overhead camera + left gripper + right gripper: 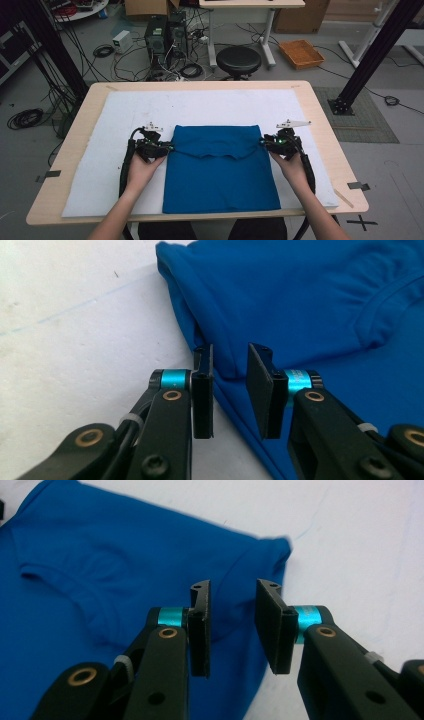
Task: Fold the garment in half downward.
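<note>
Lying folded in the middle of the counter (320,125), a blue shirt (220,170), taking up the centre from mid-depth to the near edge. Flanking its far corners, the left tool (167,147) and the right tool (263,141), each with jaws parted and the fold's edge sitting loose in the gap. Leaving a broad bare band of white mat (200,105) across the far side, plus open strips at the left and right beyond each tool. Standing past the far edge on the floor, a black stool (238,61), well apart from the working surface.
</note>
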